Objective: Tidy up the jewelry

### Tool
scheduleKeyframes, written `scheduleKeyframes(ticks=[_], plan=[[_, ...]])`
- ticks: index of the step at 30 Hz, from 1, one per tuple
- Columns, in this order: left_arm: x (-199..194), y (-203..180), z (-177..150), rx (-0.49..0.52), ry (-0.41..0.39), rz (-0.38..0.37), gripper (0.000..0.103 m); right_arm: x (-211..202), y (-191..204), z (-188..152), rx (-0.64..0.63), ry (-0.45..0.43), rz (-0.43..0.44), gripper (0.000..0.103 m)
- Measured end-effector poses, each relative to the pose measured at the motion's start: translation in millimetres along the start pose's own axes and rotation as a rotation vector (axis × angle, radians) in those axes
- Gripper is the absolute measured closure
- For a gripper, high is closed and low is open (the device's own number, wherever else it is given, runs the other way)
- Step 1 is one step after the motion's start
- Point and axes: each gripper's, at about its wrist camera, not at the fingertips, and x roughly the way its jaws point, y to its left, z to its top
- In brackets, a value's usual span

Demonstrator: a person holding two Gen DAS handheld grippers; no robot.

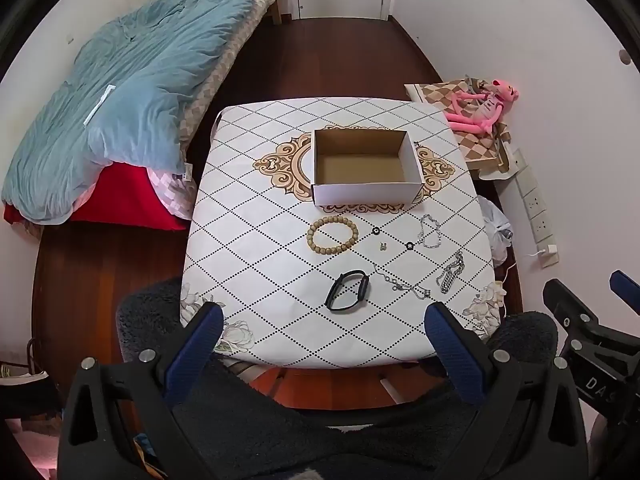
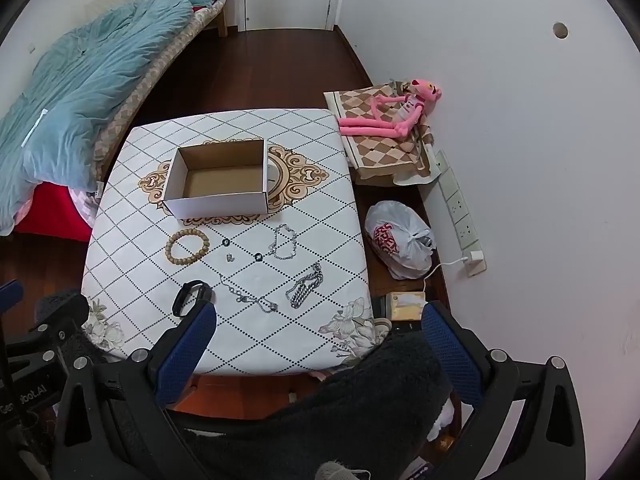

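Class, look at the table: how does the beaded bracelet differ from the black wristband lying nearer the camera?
The beaded bracelet is tan, made of separate round beads; the black wristband is one smooth dark strap. The bracelet lies as an open ring, the wristband as a narrow flattened loop. The bracelet sits nearer the box. Both rest loose on the table.

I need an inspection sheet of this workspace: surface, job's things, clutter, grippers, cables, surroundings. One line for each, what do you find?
Surface: table under a white diamond-pattern cloth.
Job's things: open cardboard box, nothing inside; in front of it lie a wooden bead bracelet, black band, thin silver chain, heavy silver chain, long necklace, three small pieces.
Clutter: nothing seen on the table.
Grippers: left gripper and right gripper both open, holding nothing, above the near edge.
Cables: white charger cable to the wall socket strip.
Surroundings: bed with blue duvet, pink plush toy, plastic bag.
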Motion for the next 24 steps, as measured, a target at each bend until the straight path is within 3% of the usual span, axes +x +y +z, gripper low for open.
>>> scheduleKeyframes(ticks=[24], plan=[[-9.2, 3.4, 3.9, 0.006, -0.018, 0.0, 0.0, -2.3, 4.5, 3.3, 0.002, 0.005, 0.019, 0.0]])
